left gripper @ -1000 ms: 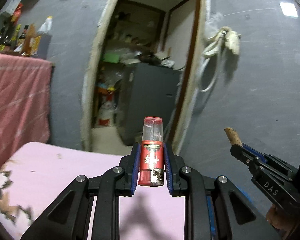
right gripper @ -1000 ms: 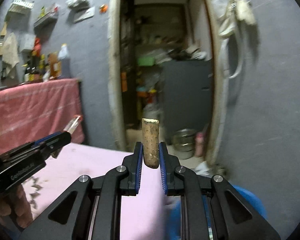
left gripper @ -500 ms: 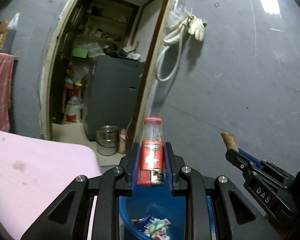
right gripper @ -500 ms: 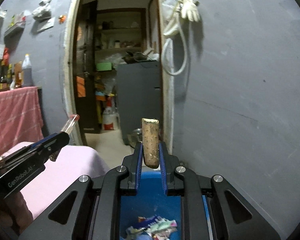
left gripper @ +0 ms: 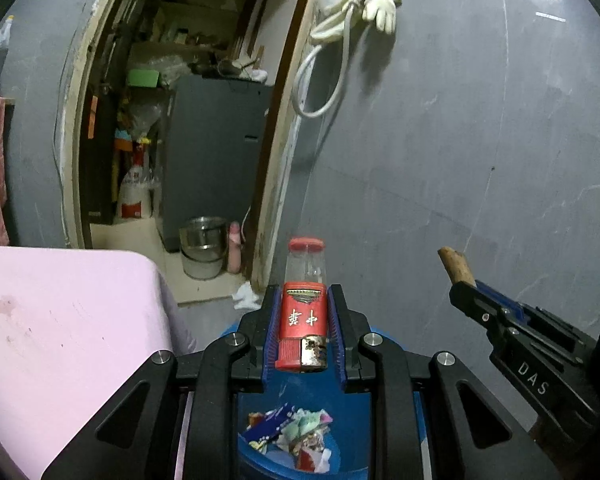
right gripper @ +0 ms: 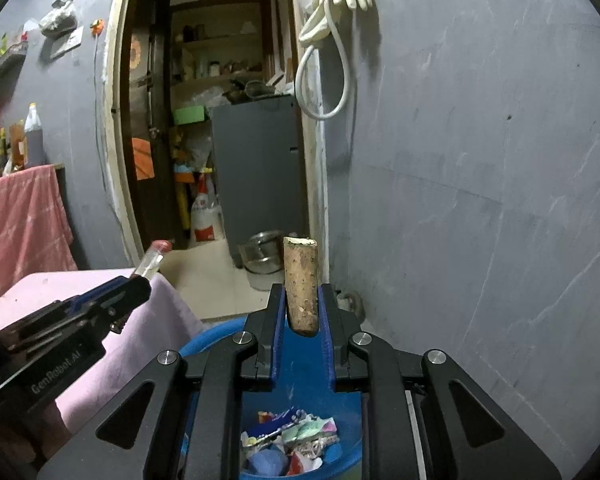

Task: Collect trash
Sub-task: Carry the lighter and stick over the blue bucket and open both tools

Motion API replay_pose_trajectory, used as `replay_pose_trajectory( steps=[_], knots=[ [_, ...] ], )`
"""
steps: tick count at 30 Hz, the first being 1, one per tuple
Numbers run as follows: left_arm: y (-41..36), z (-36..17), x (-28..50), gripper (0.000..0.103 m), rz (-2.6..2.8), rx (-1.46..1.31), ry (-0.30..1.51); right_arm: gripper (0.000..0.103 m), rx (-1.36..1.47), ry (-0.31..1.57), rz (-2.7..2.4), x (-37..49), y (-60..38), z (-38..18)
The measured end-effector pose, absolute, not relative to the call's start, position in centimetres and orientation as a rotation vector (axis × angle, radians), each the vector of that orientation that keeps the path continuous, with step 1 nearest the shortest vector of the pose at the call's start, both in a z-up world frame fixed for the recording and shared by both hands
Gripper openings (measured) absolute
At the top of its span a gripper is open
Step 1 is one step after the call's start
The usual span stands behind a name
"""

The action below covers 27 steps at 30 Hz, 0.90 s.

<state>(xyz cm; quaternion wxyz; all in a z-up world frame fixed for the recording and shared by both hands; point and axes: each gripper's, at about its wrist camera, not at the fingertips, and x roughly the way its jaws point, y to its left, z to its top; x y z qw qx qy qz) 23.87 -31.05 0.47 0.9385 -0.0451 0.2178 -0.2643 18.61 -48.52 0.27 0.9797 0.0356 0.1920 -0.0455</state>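
Step in hand: release over blue bin (left gripper: 392,420). Your left gripper (left gripper: 303,334) clamps a red lighter (left gripper: 302,322), long axis along the fingers, clear end forward. Your right gripper (right gripper: 302,322) clamps a brown stub (right gripper: 301,285), likewise lengthwise. Both hang above the bin's rim; next, part each pair of fingers.

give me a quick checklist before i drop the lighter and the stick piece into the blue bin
1. Left gripper clamped on the lighter: ok.
2. Right gripper clamped on the brown stick piece: ok.
3. Blue bin below both grippers: ok.
4. Room in the bin above the wrappers: ok.
5. Grippers apart from each other: ok.
6. Exact drop height over the rim: cannot tell.
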Motion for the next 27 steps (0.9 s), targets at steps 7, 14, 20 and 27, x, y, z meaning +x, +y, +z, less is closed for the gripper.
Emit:
replay_pose_trajectory(
  steps=[7,14,20,27],
  knots=[
    [-31.7,-1.0,25.1,0.021,-0.518,-0.087,0.551,0.020,0.109,0.475,-0.062,20.1,-48.8,-0.7],
    [-30.9,-1.6,25.2,0.039,-0.504,-0.134,0.580,0.033,0.127,0.470,-0.059,20.2,-49.3,-0.5],
    [-30.1,-0.5,25.0,0.058,-0.499,-0.163,0.555,0.048,0.140,0.432,-0.070,19.6,-49.5,0.0],
    [-28.2,1.2,24.2,0.081,-0.455,-0.154,0.511,0.070,0.149,0.377,-0.079,18.3,-49.2,1.3]
  ],
)
